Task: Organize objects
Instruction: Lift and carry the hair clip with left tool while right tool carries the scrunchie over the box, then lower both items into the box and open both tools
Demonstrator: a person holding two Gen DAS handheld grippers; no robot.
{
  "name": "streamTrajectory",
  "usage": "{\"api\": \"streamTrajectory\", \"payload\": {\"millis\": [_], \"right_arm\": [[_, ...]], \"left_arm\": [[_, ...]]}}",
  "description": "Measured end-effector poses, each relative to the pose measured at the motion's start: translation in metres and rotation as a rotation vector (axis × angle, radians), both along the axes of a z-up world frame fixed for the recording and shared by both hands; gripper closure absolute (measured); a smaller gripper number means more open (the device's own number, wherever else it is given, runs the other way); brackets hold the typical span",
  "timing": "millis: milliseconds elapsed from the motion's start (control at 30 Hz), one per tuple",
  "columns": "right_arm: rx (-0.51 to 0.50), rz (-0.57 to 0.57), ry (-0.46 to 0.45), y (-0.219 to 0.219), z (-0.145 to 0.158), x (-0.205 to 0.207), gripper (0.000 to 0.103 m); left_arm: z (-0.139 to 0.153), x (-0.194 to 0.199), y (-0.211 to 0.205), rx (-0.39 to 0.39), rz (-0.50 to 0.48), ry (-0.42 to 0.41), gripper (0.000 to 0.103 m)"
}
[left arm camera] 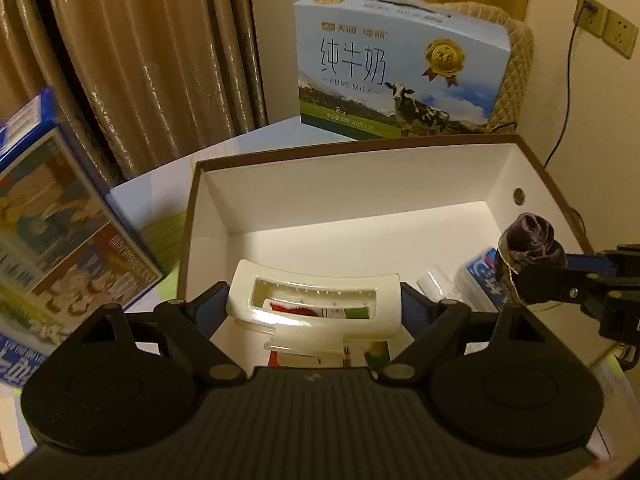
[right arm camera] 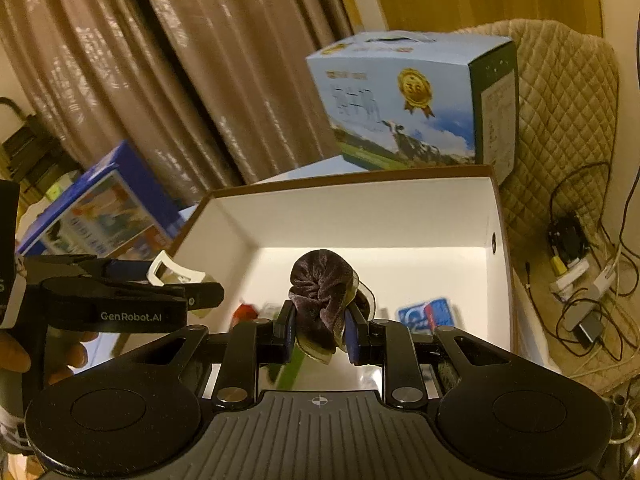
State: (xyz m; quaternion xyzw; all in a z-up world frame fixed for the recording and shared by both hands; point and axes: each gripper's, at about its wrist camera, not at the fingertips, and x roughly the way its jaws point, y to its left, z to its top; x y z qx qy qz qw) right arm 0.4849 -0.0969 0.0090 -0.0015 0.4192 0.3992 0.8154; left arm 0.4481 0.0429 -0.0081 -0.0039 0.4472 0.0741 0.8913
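My left gripper (left arm camera: pixel 314 308) is shut on a white hair claw clip (left arm camera: pixel 316 304), held over the near part of an open brown box with a white inside (left arm camera: pixel 360 200). My right gripper (right arm camera: pixel 320 336) is shut on a dark purple velvet scrunchie (right arm camera: pixel 322 292), also above the box (right arm camera: pixel 360 216). From the left wrist view the scrunchie (left arm camera: pixel 528 240) and right gripper (left arm camera: pixel 560 280) sit at the box's right side. In the right wrist view the left gripper (right arm camera: pixel 188 296) with the clip (right arm camera: pixel 168 272) hangs at the box's left wall. A blue-and-white pack (left arm camera: pixel 484 280), a white tube (left arm camera: pixel 434 284) and a red-green packet (left arm camera: pixel 336 312) lie on the box floor.
A blue milk carton case (left arm camera: pixel 400 72) stands behind the box on a quilted beige cover (right arm camera: pixel 568 112). Another blue printed carton (left arm camera: pixel 60 240) leans at the left. Brown curtains (left arm camera: pixel 140 60) hang behind. Cables and a power strip (right arm camera: pixel 580 280) lie at the right. A hand (right arm camera: pixel 24 356) holds the left gripper.
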Motion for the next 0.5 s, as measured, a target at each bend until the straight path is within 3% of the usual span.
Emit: {"api": "streamTrajectory", "payload": {"millis": [333, 500], "right_arm": [[-0.058, -0.037, 0.04, 0.015, -0.027, 0.039, 0.081], [-0.083, -0.041, 0.049, 0.021, -0.038, 0.05, 0.081]], "left_arm": [[-0.037, 0.057, -0.002, 0.019, -0.002, 0.066, 0.018], [-0.056, 0.077, 0.004, -0.015, 0.026, 0.108, 0.018]]}}
